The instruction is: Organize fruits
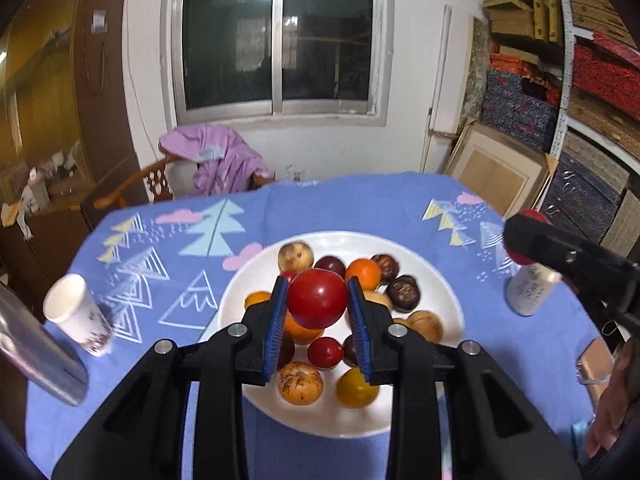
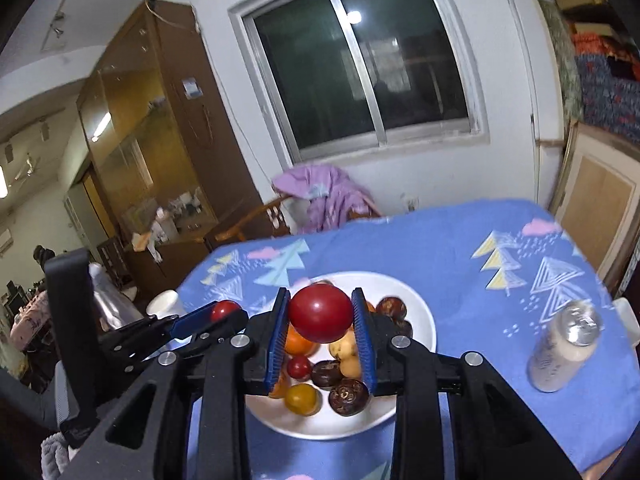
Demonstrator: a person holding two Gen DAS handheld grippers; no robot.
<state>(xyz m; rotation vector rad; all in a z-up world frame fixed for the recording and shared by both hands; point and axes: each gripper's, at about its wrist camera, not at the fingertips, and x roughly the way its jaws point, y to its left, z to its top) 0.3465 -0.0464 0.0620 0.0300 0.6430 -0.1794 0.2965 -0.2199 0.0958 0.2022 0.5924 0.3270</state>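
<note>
A white plate (image 1: 448, 292) on the blue tablecloth holds several fruits: oranges, dark plums, brown pears and small red ones. My left gripper (image 1: 317, 300) is shut on a red fruit (image 1: 316, 298) and holds it above the plate. My right gripper (image 2: 320, 314) is shut on another red fruit (image 2: 320, 312) above the same plate (image 2: 420, 316). In the right wrist view the left gripper (image 2: 224, 314) shows at the left with its red fruit (image 2: 224, 310). In the left wrist view the right gripper's body (image 1: 568, 256) shows at the right edge.
A white paper cup (image 1: 76, 312) lies tipped at the table's left. A white can (image 2: 564, 348) stands right of the plate; it also shows in the left wrist view (image 1: 528, 292). A silver cylinder (image 1: 36, 356) is at the left edge. A chair with a purple jacket (image 1: 220, 160) stands behind the table.
</note>
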